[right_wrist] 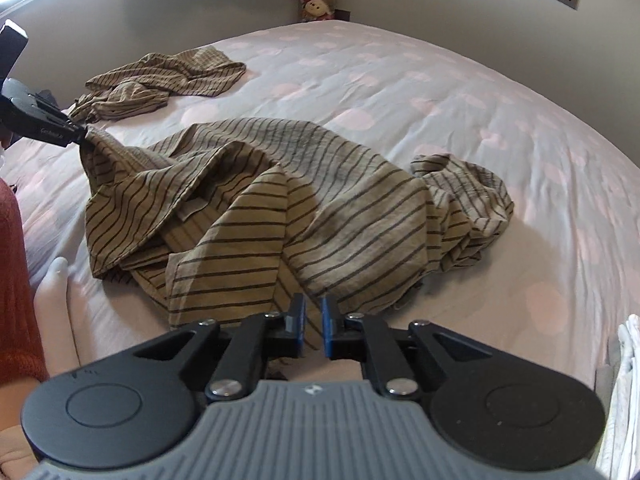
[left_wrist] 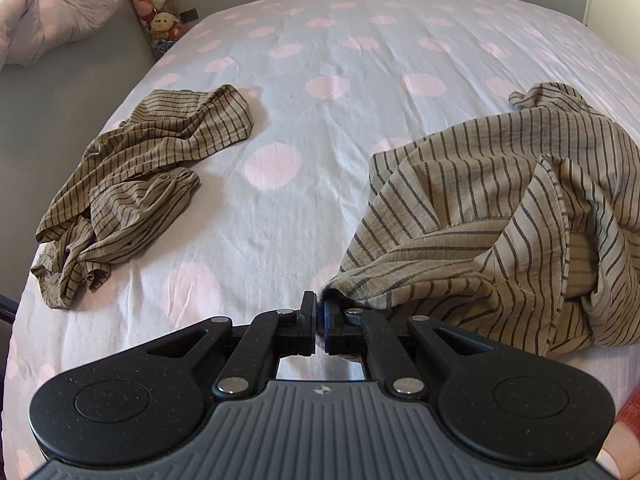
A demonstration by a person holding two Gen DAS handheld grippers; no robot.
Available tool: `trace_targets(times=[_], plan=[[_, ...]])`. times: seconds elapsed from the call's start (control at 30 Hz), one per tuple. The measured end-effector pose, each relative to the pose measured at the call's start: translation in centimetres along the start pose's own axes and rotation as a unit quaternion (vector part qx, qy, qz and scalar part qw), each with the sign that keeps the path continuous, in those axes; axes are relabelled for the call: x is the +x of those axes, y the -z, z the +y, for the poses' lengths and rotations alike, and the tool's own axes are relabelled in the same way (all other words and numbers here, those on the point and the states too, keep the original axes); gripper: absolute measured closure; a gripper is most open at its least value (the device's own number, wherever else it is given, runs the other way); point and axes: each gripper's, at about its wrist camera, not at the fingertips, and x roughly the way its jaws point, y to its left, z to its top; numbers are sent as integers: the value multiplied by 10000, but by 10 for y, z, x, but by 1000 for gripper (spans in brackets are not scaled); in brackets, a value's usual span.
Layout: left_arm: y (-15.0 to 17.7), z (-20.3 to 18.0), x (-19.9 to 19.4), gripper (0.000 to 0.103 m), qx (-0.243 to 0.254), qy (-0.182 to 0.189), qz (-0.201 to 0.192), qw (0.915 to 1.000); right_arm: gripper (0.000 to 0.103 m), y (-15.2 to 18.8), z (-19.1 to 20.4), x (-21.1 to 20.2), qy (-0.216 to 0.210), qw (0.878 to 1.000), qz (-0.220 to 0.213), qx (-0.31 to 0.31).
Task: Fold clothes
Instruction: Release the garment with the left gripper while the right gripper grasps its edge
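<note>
A beige shirt with dark stripes (left_wrist: 500, 220) lies crumpled on the right of the polka-dot bed sheet (left_wrist: 320, 80). My left gripper (left_wrist: 320, 306) is shut on one corner of it. In the right wrist view that gripper (right_wrist: 82, 136) holds the corner lifted at the far left of the shirt (right_wrist: 260, 208). My right gripper (right_wrist: 313, 312) sits at the shirt's near hem. Its jaws are almost together, with striped fabric between them. A second striped garment (left_wrist: 140, 184) lies bunched near the bed's left edge, also seen as the second garment (right_wrist: 168, 76) in the right wrist view.
The bed's left edge drops to a grey floor (left_wrist: 60, 92). A pink pillow (left_wrist: 60, 12) and plush toys (left_wrist: 154, 4) sit in the far left corner. A person's red sleeve (right_wrist: 16, 280) and a white folded cloth (right_wrist: 624, 380) flank the near side.
</note>
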Motion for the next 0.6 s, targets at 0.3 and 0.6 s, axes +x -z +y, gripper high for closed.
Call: trace_targets(times=[0.3,0.6], plan=[[10,-13,-6,87,1466,292,61,9887,68,7,16,16,-255,9994,208,70],[11,-28,-20,74,2348,183,-240,9716,68,-16,39,10,-732,9972,-137,94]])
